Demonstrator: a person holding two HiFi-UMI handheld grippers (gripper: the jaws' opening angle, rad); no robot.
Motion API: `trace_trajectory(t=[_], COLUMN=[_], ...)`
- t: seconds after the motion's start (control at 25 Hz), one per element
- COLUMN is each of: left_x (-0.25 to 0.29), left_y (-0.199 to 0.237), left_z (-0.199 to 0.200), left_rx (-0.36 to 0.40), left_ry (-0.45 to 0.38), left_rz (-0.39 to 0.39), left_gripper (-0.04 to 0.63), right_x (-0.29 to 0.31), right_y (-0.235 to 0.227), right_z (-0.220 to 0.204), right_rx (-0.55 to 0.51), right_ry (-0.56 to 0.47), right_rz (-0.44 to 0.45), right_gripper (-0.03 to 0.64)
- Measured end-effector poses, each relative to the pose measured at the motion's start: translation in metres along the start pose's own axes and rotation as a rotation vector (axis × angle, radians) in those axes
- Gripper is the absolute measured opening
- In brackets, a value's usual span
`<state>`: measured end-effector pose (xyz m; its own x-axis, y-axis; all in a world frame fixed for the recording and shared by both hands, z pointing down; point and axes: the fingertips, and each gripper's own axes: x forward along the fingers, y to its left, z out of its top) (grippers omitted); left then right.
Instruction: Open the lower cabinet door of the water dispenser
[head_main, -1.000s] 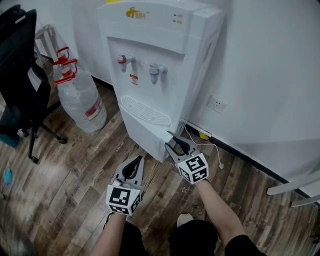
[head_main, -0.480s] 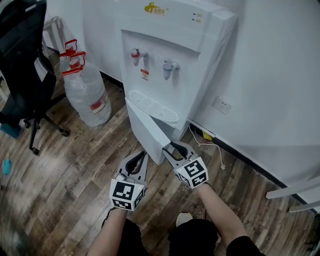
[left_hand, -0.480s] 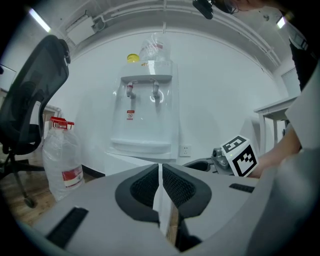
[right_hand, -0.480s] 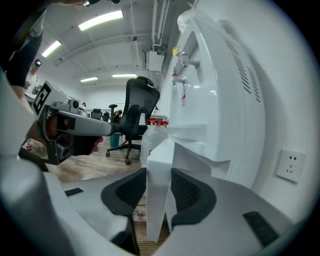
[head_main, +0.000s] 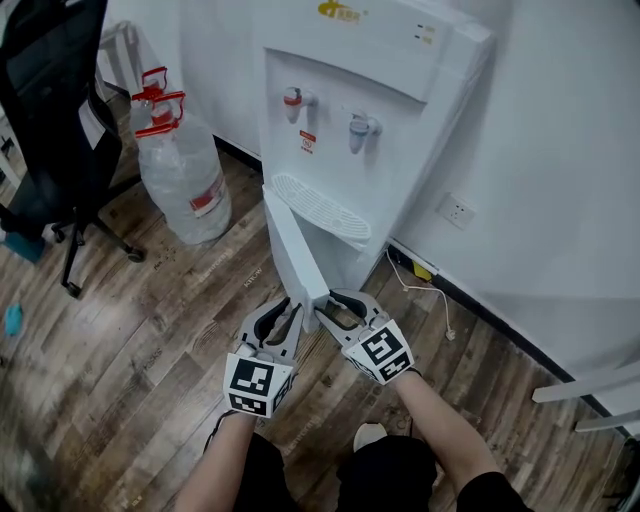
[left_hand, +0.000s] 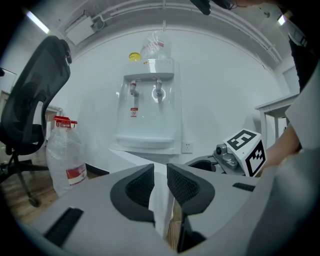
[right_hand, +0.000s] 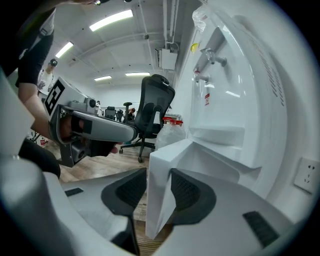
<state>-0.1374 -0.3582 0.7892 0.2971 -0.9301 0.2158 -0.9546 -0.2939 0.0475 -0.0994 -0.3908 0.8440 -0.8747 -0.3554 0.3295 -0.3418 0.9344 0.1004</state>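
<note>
The white water dispenser (head_main: 370, 90) stands against the wall. Its lower cabinet door (head_main: 295, 250) is swung out toward me, hinged on the left. My right gripper (head_main: 325, 300) is shut on the door's free edge, which sits between its pads (right_hand: 187, 192) in the right gripper view. Just left of it, my left gripper (head_main: 287, 310) has its jaws opening by a narrow gap. In the left gripper view the door's white edge (left_hand: 161, 205) shows in that gap, and the pads (left_hand: 182, 185) do not press on it.
A large clear water bottle (head_main: 180, 170) with a red cap stands left of the dispenser. A black office chair (head_main: 50, 120) is further left. A wall socket (head_main: 455, 210) and a cable (head_main: 420, 290) lie right of the dispenser. White furniture legs (head_main: 590, 385) are at the far right.
The right gripper has drawn the door's edge leftward, swinging the door wider open and ending next to the left gripper. The left jaws, shut before, now stand slightly apart.
</note>
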Motion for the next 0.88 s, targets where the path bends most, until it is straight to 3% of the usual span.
trace_trajectory(t=[0.52,0.88], left_x=[-0.013,-0.023], left_y=[0.028,0.060], left_z=[-0.011,-0.021], left_rx=[0.018,0.046], left_ry=[0.029,0.057], left_rz=[0.083,0.177], left_gripper=[0.176,0.195], right_x=[0.034,0.062], right_y=[0.053,0.081], right_z=[0.015,0.025], right_rx=[-0.045,-0.059], right_ry=[-0.032,-0.048], right_rz=[0.149,0.231], right_gripper=[0.158,0.158])
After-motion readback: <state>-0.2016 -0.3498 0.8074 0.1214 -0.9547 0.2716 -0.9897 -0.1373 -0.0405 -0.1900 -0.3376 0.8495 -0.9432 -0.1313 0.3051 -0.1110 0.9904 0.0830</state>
